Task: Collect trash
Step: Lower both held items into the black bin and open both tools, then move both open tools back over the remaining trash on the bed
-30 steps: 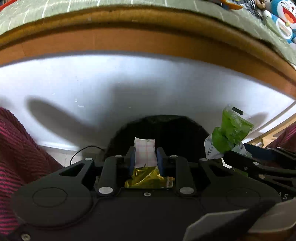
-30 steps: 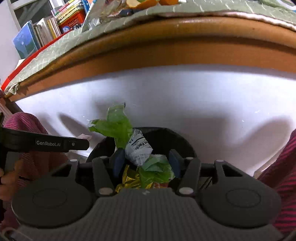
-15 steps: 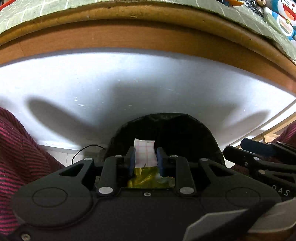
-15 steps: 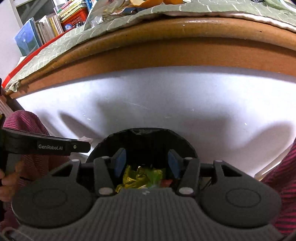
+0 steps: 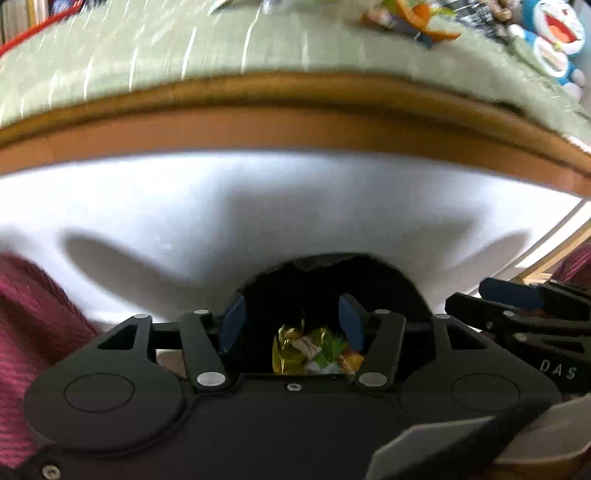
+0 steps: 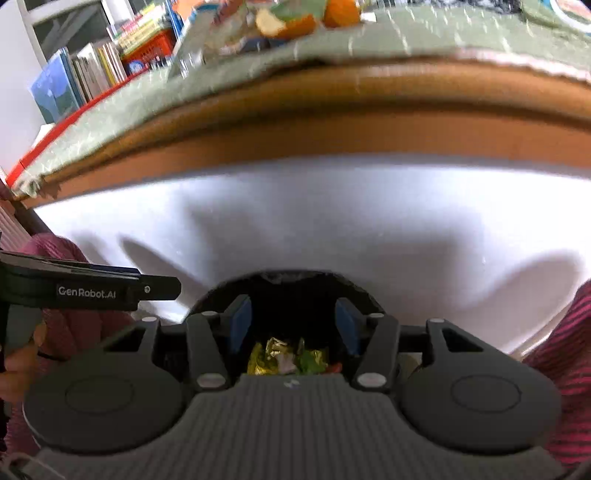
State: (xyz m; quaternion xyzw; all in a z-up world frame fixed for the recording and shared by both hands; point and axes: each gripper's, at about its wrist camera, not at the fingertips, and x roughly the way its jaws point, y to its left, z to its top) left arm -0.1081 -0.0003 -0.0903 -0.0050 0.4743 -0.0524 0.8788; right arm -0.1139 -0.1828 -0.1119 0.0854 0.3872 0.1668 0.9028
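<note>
— Left wrist view first: what is the left gripper point(image 5: 291, 325) doing?

— Its jaws have just been opening; the flat blue pads point(image 5: 233, 326) stand spread with nothing pinched between them. Straight below the gap sits the black bin point(image 5: 332, 280), round-mouthed and lined with dark crinkled plastic.

— And the trash?

— Down inside the bin: a heap of crumpled wrappers point(image 5: 314, 350), shiny gold foil, a scrap of pale paper, green film, and a touch of orange at one edge.

— What about the other side?

— The right gripper point(image 6: 293, 326) has also just been opening its jaws. Its blue pads point(image 6: 240, 325) are apart and bare, and the same glossy gold and green wrappers lie in the bin beneath them. Its body is ribbed grey plastic; the left one is smooth black.

— Anything around the bin?

— Behind it stands a smooth white panel point(image 6: 332, 221), topped by a rounded brown wooden table edge point(image 6: 369, 122). A sage-green cloth point(image 5: 147, 51) with thin pale lines covers the table. On it are blurred orange peel pieces point(image 6: 332, 14); books point(image 6: 85, 74) stand upright at the far left. Ribbed maroon sleeves point(image 5: 33, 317) flank both views.
</note>
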